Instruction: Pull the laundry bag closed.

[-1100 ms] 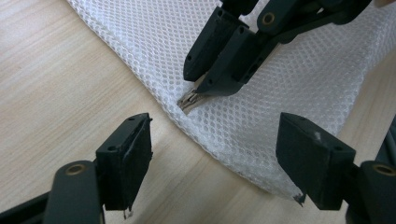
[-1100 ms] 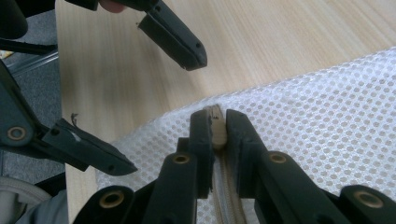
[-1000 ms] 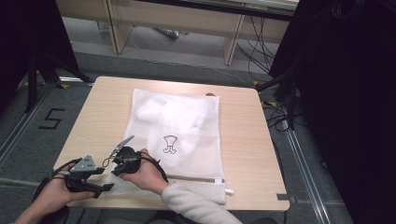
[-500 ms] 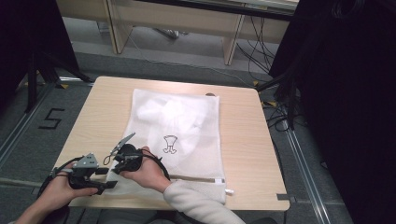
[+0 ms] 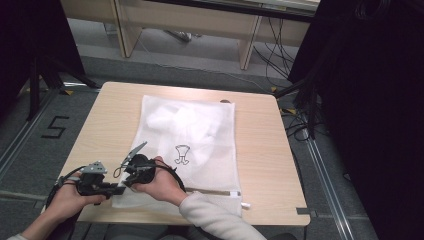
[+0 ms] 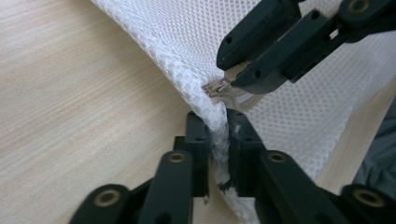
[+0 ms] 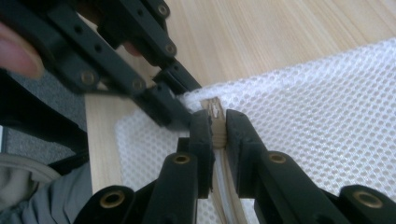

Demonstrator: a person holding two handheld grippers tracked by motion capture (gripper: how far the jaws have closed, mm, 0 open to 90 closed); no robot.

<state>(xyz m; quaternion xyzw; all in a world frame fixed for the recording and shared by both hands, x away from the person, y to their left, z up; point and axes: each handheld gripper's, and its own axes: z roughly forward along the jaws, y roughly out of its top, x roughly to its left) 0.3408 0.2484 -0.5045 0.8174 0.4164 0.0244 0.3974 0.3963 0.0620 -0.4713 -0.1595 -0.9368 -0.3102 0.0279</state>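
Note:
A white mesh laundry bag (image 5: 190,125) with pale clothing inside lies flat on the wooden table (image 5: 260,150). At its near left corner both grippers meet. My left gripper (image 6: 218,122) has just been closing its jaws, and they now pinch the bag's mesh corner (image 6: 215,140). In the high view it sits at the table's front left (image 5: 119,187). My right gripper (image 7: 215,119) is shut on the beige zipper pull (image 7: 214,108) at the end of the zipper. From the left gripper view, the right gripper (image 6: 231,70) holds that pull (image 6: 219,87) just above my left jaws.
The zipper (image 5: 215,191) runs along the bag's near edge to the right. A black tape mark (image 5: 302,211) sits at the table's front right edge. Cables (image 5: 295,120) and dark curtains stand to the right, and a "5" (image 5: 55,127) is marked on the floor at left.
The left gripper's jaws have closed onto the bag's corner. Both hands stay almost where they were, and the right gripper keeps its hold.

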